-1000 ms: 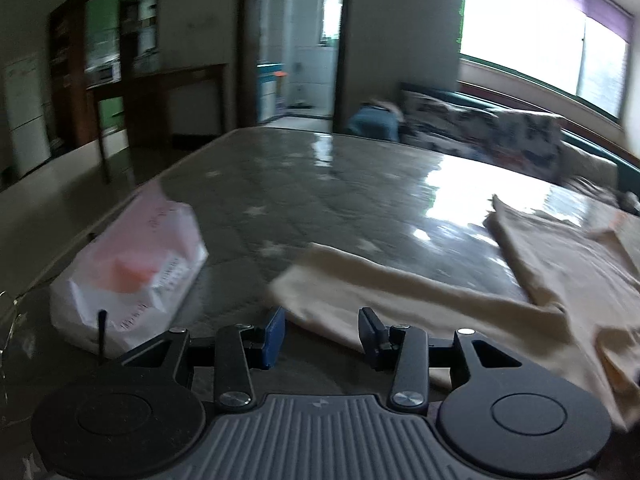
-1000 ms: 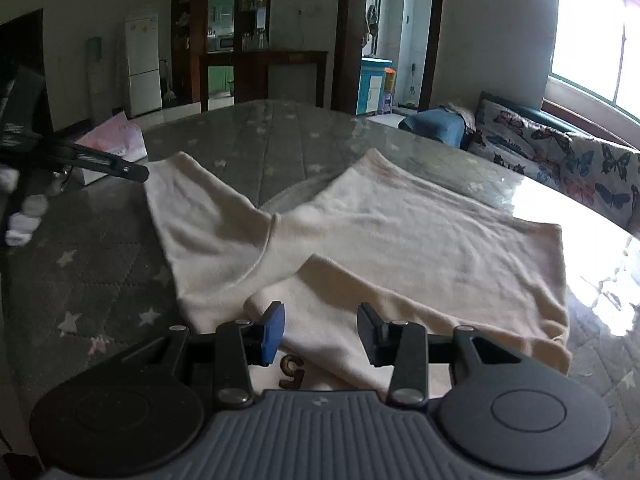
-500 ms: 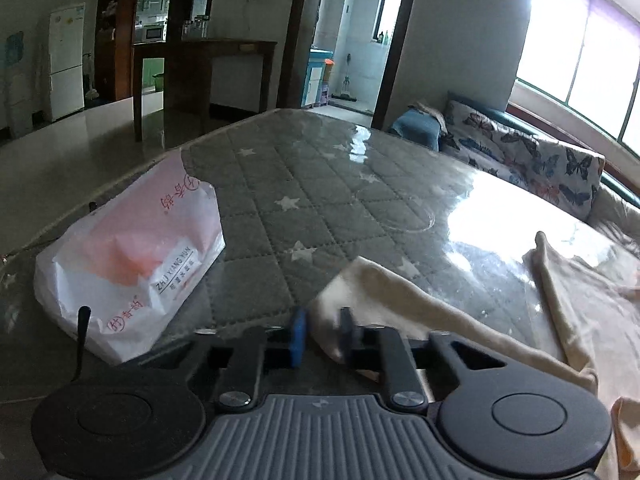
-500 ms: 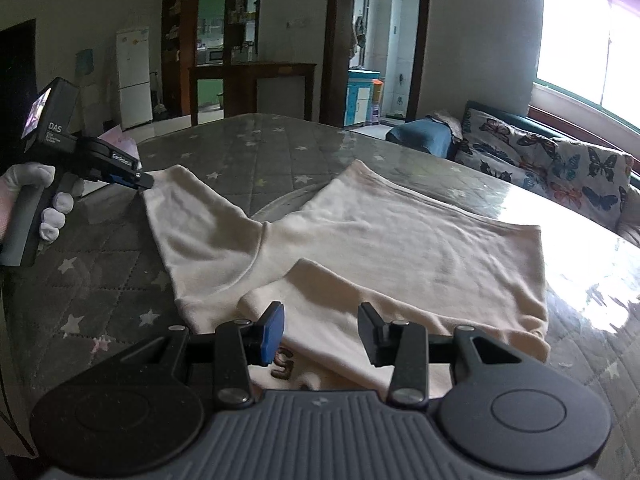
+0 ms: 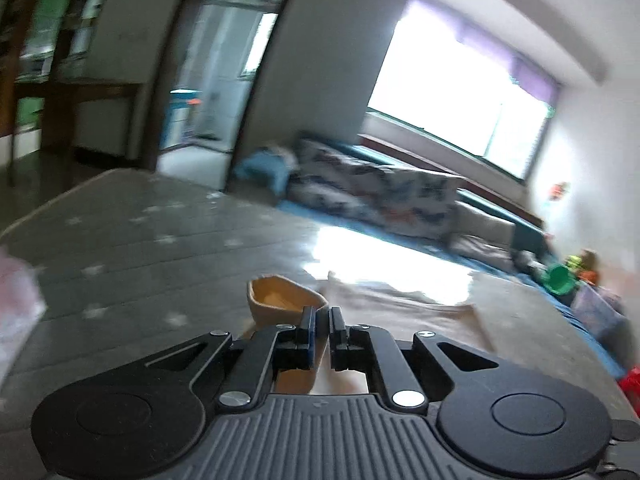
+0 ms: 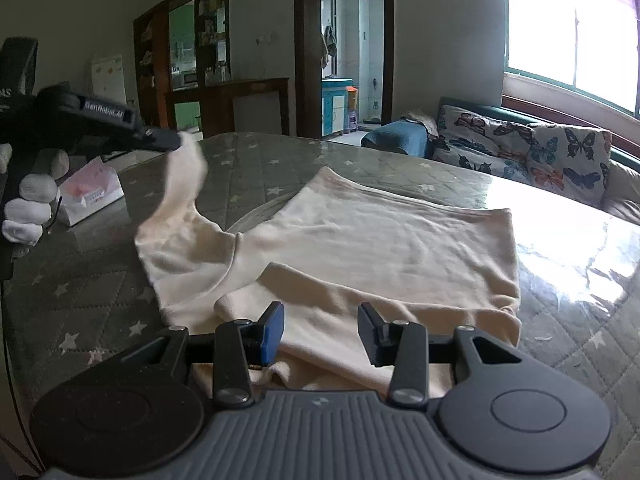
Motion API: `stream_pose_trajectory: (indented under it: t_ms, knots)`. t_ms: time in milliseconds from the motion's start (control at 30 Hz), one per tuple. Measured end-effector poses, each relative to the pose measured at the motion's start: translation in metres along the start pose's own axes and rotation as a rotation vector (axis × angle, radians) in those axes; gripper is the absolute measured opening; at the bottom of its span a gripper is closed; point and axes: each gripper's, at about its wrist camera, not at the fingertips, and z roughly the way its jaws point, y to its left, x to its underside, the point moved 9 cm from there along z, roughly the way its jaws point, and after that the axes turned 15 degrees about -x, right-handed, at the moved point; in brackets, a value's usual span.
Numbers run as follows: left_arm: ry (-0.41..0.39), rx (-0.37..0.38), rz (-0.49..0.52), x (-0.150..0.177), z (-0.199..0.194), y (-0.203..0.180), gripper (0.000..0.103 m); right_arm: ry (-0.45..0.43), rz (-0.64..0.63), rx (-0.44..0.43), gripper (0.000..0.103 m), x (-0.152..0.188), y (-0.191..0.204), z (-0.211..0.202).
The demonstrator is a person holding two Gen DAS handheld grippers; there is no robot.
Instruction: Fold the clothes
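left wrist cam: low over mattress (image 5: 132, 240), faces window (image 5: 460, 92), blurred. right wrist cam: close above cream garment (image 6: 380, 232), faces doorway. both share garment, mattress, sofa (image 6: 520, 148).

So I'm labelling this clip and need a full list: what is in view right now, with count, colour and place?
garment: one, cream, spread on the mattress, one sleeve lifted
sleeve: one, cream, raised at the left
mattress: one, grey with stars, under clear film
bag: one, white and pink, far left on the mattress
sofa: one, butterfly print, below the window
window: one, bright, right wall
fridge: one, white, back left
left gripper: black, shut on the sleeve end
right gripper: black with one blue pad, open above the garment's near edge
gloved hand: white, on the left gripper
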Motion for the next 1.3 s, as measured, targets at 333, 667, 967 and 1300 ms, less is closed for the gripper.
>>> stream_pose_trajectory:
  t_ms: [333, 667, 967, 1300]
  knots:
    - [0.093, 0.236, 0.054, 0.031, 0.002, -0.083, 0.007, -0.012, 0.051, 0.003, 0.041, 0.009, -0.010, -0.008]
    - [0.168, 0.468, 0.179, 0.066, 0.000, -0.165, 0.025, -0.012, 0.106, -0.049, 0.041, 0.018, -0.010, -0.007]
    - [0.091, 0.327, 0.271, 0.066, 0.004, -0.089, 0.030, -0.024, 0.182, -0.086, 0.042, 0.024, -0.015, -0.008]
    - [0.110, 0.257, 0.420, 0.103, -0.007, -0.033, 0.034, -0.134, 0.582, -0.130, 0.037, 0.031, -0.061, -0.014]
